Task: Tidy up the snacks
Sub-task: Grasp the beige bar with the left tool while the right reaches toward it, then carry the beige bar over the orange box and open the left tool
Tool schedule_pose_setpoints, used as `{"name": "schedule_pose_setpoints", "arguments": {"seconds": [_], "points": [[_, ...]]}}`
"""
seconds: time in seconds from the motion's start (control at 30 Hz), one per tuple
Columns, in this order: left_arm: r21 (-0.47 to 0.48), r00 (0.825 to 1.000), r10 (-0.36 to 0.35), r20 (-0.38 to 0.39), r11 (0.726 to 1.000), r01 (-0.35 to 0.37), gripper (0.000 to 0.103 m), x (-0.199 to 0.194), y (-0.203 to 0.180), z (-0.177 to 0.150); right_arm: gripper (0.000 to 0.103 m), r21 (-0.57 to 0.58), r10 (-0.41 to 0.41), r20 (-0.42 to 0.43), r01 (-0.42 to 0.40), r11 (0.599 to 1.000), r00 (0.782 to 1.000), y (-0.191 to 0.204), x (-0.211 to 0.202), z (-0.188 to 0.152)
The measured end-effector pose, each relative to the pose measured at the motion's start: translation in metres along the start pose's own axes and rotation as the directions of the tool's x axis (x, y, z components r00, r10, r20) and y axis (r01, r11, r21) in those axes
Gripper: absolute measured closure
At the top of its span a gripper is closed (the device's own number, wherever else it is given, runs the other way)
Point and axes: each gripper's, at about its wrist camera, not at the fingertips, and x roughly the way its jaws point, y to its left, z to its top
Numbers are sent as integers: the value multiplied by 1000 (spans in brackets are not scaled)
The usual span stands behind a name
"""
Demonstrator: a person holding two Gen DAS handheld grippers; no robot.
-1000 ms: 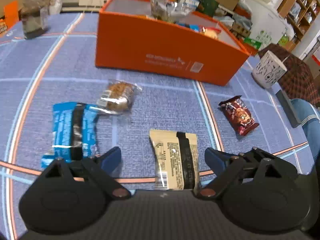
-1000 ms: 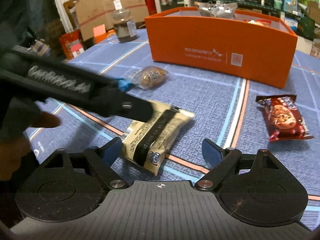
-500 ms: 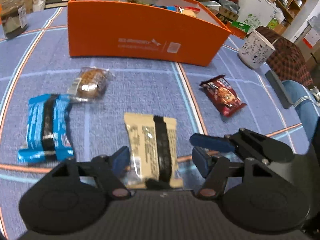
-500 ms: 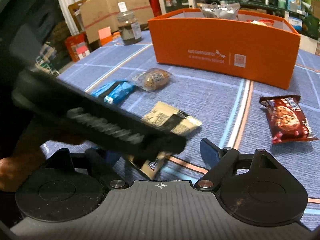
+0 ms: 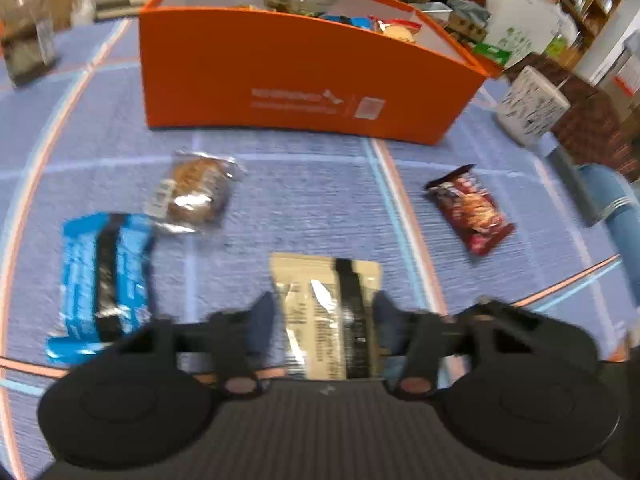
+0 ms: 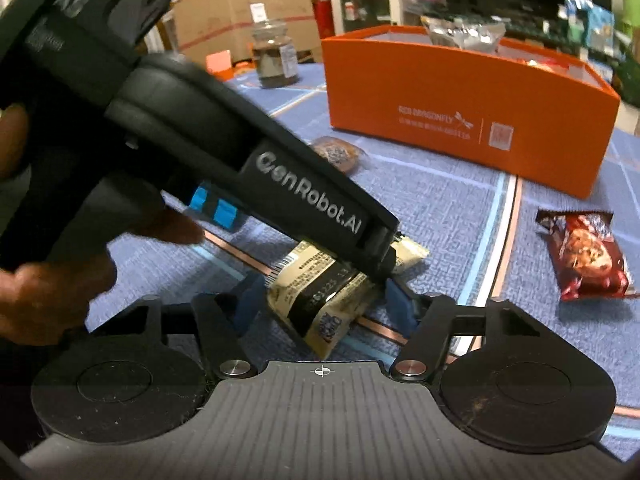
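Both grippers have hold of the same snack; the left gripper point(image 5: 324, 320) has just been closing, and its two blue fingers point(image 5: 262, 322) now press on the sides of the beige snack pack point(image 5: 326, 312), which has a black stripe down it; the right gripper point(image 6: 326, 302) has also just been closing, and its blue fingers point(image 6: 396, 300) squeeze the near end of that same pack point(image 6: 324, 300), which looks a bit bent and tipped up off the cloth; in the right wrist view the black body of the left gripper point(image 6: 372, 248) reaches in from the left and sits on top of the pack, with the person's hand point(image 6: 48, 288) behind it.

Ahead of the left gripper and to its left lies a blue snack pack point(image 5: 102, 276); a clear pack with a brown cookie point(image 5: 192, 194) is just past it, touching its far corner; to the right, well apart, lies a dark red cookie pack point(image 5: 472, 210); all rest on the blue tablecloth point(image 5: 304, 208) with orange and light blue lines.

Farther ahead stands the orange box point(image 5: 304, 92) with some snacks already inside; a dark jar point(image 6: 274, 58) stands off to the box's left.
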Motion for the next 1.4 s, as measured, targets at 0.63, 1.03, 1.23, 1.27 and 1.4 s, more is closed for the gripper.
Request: {"name": "schedule_pose_setpoints", "arguments": {"seconds": [0.63,1.03,1.23,1.27,1.4], "points": [[79,967,10,254,996,-32,63,-26,-63,151,68,20,-111,191,110,994,975,-82,-26,130],[132,972,96,215,983,-126,43,50,-46,198,68,142,-106,134,86,986,985,-159,54,160],[137,944,97,315,980,-146,28,14,-43,170,54,261,-110,185,59,963,977,-168,29,139],[135,930,94,354,979,-150,27,-3,-42,160,49,273,-117,205,59,960,972,-166,18,136],[90,897,98,432,984,-151,23,-55,-25,115,26,288,-128,292,41,957,948,-136,-27,117]]}}
